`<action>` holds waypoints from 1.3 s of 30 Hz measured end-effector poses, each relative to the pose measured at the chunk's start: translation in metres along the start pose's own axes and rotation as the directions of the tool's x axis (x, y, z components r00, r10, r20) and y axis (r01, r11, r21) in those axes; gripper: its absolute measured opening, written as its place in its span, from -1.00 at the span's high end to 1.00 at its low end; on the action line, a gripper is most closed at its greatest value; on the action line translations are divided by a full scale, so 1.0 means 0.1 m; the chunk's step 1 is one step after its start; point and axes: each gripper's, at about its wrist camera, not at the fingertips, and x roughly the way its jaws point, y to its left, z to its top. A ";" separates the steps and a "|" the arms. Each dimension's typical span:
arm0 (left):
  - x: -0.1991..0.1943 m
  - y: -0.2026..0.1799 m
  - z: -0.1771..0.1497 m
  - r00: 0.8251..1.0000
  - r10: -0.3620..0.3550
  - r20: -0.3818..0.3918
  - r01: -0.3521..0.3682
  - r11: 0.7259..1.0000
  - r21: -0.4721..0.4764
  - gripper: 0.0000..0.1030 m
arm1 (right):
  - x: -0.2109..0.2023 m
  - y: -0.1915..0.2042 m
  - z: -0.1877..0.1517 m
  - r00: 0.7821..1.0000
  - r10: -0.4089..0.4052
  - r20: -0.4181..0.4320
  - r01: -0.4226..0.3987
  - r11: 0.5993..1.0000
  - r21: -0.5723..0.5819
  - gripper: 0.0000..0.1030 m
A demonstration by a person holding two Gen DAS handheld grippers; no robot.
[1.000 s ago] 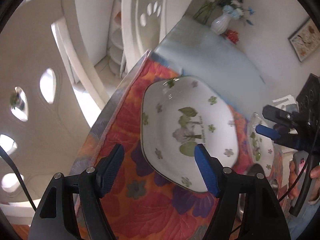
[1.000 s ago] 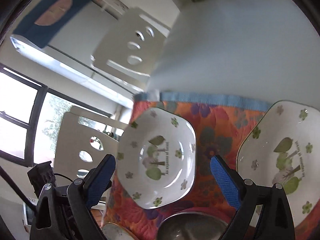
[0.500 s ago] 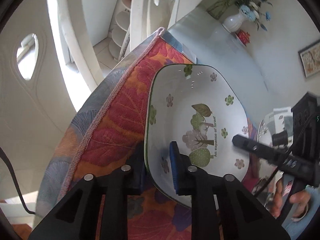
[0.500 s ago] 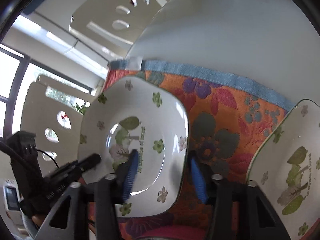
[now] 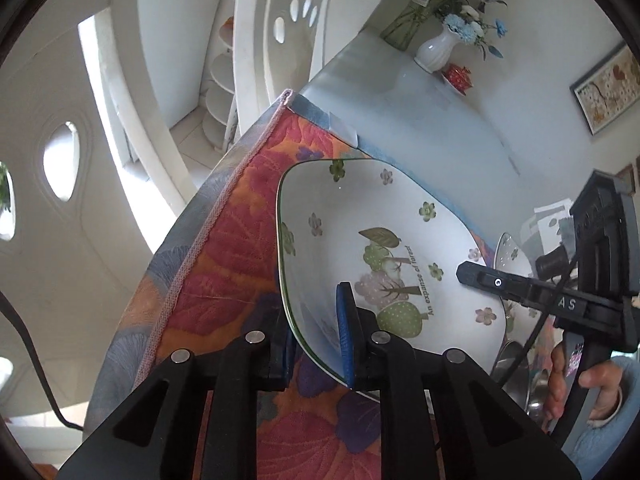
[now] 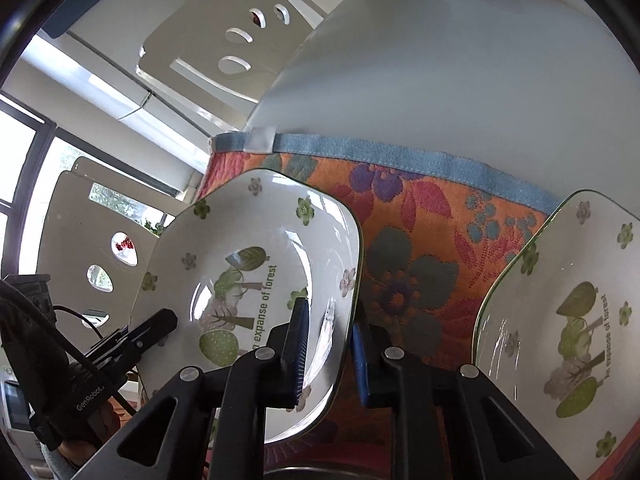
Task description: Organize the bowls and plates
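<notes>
A white square bowl with a tree print and small flowers (image 5: 372,232) sits over the floral cloth (image 5: 224,264). My left gripper (image 5: 316,340) is shut on its near rim. My right gripper (image 6: 328,348) is shut on the opposite rim of the same bowl (image 6: 240,264), and its finger shows in the left wrist view (image 5: 496,282). The bowl looks lifted and tilted between both grippers. A second matching bowl (image 6: 568,320) lies on the cloth to the right.
The cloth (image 6: 408,248) covers the near end of a pale table (image 6: 460,80). White chairs (image 5: 280,48) stand along the left edge. A vase of flowers (image 5: 436,52) stands at the far end. A metal bowl (image 5: 516,368) sits near the right hand.
Both grippers went from open around the bowl to shut on its opposite rims. The bowl now looks raised and tilted off the cloth.
</notes>
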 end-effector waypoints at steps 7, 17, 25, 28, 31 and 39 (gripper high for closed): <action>-0.20 0.01 0.03 0.999 0.030 0.043 -0.030 0.999 0.010 0.72 | -0.08 0.09 -0.06 0.997 0.075 0.007 -0.075 0.997 0.009 0.63; -0.37 0.02 0.03 0.996 0.035 0.082 -0.035 0.999 0.002 0.72 | -0.22 0.21 -0.15 0.994 0.101 0.037 -0.101 0.995 0.003 0.63; -0.48 0.00 0.01 0.994 0.031 0.109 -0.033 0.999 0.016 0.72 | -0.26 0.25 -0.22 0.993 0.106 0.056 -0.106 0.994 0.005 0.63; -0.51 -0.01 -0.02 0.993 0.026 0.113 -0.029 0.999 0.023 0.71 | -0.32 0.26 -0.24 0.991 0.112 0.076 -0.113 0.994 0.009 0.63; -0.52 -0.02 -0.04 0.993 0.020 0.113 -0.023 0.999 0.029 0.71 | -0.35 0.27 -0.25 0.991 0.104 0.087 -0.106 0.994 0.009 0.63; -0.59 -0.08 -0.07 0.993 0.009 0.114 -0.015 0.999 0.050 0.70 | -0.43 0.28 -0.31 0.990 0.101 0.101 -0.104 0.994 0.024 0.63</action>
